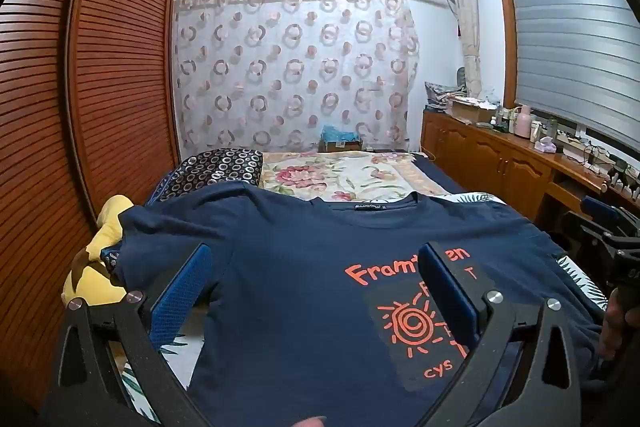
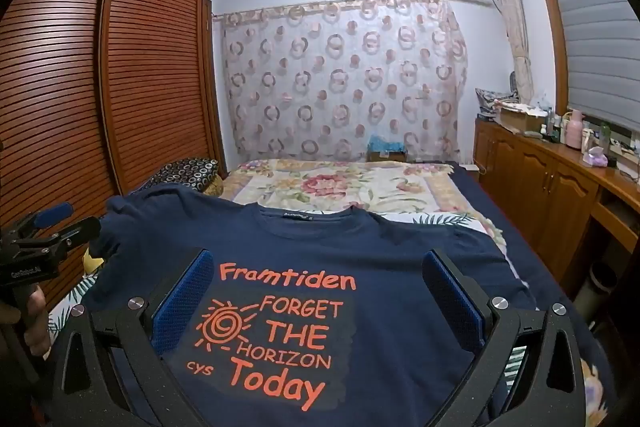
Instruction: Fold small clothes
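We see our left gripper (image 1: 316, 291) and our right gripper (image 2: 318, 293) up close, each with its blue fingers (image 2: 184, 301) far apart and nothing between them. Both hang over the dark blue T-shirt (image 2: 360, 267), not touching it. The shirt lies flat, front up, at the near end of the bed (image 2: 472, 195), with its neck toward the far end. At the far edge of the bed sits a cardboard box (image 2: 386, 155) with something blue (image 2: 384, 143) in it.
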The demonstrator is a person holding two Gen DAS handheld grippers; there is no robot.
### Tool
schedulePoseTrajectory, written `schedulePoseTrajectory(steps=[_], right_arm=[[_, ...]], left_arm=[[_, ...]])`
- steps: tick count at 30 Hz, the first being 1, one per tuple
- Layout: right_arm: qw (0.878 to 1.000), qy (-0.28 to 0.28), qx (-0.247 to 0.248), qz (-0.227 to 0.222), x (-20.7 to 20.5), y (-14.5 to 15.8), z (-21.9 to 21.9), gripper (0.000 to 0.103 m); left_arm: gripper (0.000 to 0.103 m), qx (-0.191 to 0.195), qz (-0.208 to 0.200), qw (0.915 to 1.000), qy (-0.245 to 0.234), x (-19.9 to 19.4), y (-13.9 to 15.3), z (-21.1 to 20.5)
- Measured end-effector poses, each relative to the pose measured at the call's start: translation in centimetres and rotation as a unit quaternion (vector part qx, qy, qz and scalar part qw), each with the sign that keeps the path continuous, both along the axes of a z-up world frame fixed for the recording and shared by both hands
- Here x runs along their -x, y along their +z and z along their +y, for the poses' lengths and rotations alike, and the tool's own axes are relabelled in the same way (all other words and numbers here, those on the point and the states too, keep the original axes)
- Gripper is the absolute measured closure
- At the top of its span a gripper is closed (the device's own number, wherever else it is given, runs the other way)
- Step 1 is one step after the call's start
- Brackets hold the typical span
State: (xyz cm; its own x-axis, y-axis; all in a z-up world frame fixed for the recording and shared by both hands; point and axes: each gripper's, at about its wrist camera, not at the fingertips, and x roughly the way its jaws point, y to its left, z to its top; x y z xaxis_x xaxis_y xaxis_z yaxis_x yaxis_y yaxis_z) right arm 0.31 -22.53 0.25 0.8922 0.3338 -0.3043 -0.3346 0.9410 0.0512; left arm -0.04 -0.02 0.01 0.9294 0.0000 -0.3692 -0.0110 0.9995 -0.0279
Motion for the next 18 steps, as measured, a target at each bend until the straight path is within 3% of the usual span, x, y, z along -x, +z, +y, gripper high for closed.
schedulePoseTrajectory(steps=[18], right_arm=[[1.000,0.000,0.002,-0.002,-0.04,-0.02,-0.23,0.000]], left_arm=[[0.000,-0.006,-0.005,1.0000,-0.001,0.20,0.29,0.05]])
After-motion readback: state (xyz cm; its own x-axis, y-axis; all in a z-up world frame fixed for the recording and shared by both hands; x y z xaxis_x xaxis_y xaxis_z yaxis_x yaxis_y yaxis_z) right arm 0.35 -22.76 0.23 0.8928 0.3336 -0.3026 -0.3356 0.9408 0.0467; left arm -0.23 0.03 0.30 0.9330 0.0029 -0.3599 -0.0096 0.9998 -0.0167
